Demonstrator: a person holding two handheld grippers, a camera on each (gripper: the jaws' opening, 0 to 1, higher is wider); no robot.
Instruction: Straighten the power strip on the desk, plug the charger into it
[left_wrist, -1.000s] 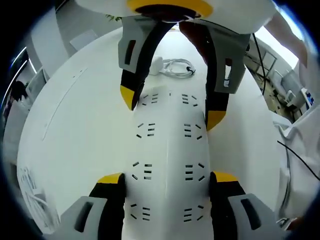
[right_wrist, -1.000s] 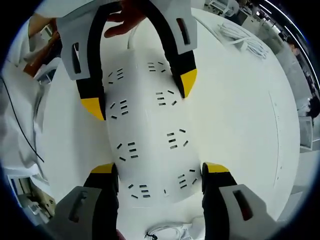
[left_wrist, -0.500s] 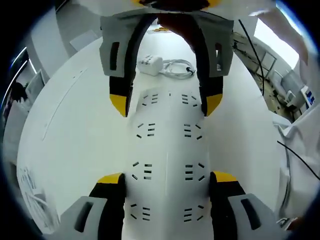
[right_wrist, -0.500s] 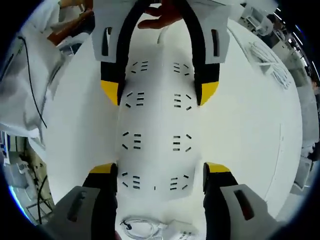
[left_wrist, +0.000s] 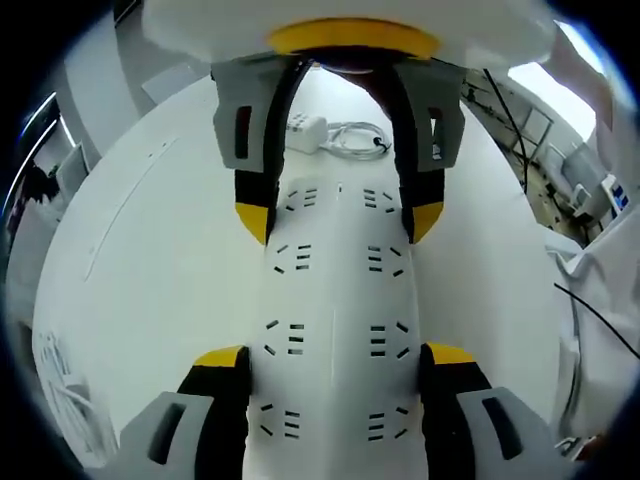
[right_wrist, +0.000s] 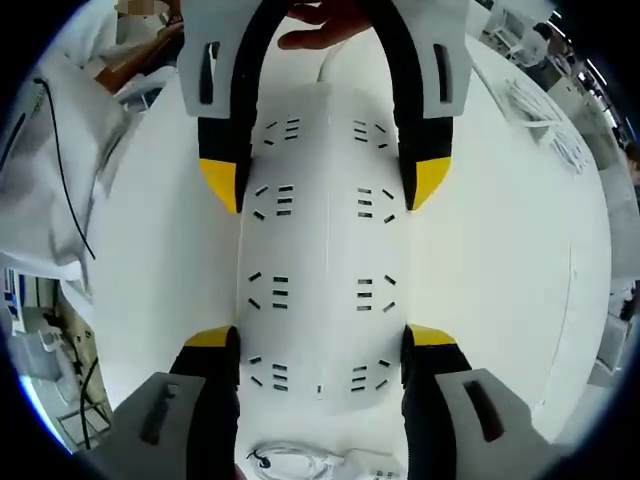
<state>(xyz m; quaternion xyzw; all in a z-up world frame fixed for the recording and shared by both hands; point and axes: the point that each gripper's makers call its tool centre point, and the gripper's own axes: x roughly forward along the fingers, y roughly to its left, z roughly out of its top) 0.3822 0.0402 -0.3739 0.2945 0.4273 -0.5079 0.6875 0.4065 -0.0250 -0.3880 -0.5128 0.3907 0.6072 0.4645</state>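
A long white power strip (left_wrist: 335, 300) (right_wrist: 320, 230) lies flat on the round white desk (left_wrist: 150, 260). My left gripper (left_wrist: 335, 355) holds one end of it, a yellow-tipped jaw pressed to each long side. My right gripper (right_wrist: 320, 337) grips the opposite end the same way and faces the left one. Each gripper enters the other's view from the top: the right gripper (left_wrist: 338, 220), the left gripper (right_wrist: 325, 183). The white charger (left_wrist: 305, 130) (right_wrist: 375, 465) with its coiled cable (left_wrist: 357, 137) lies on the desk just past the strip's end on the right gripper's side.
A bundle of white cable (left_wrist: 60, 385) (right_wrist: 535, 95) lies near the desk's rim. White cloth with a thin black wire (left_wrist: 590, 320) (right_wrist: 55, 180) hangs off one side of the desk. A person's hand (right_wrist: 320, 15) shows behind the left gripper.
The right gripper has swung from a skewed stance to square with the strip, and its jaws have come in against the strip's sides. The left gripper's hold looks the same.
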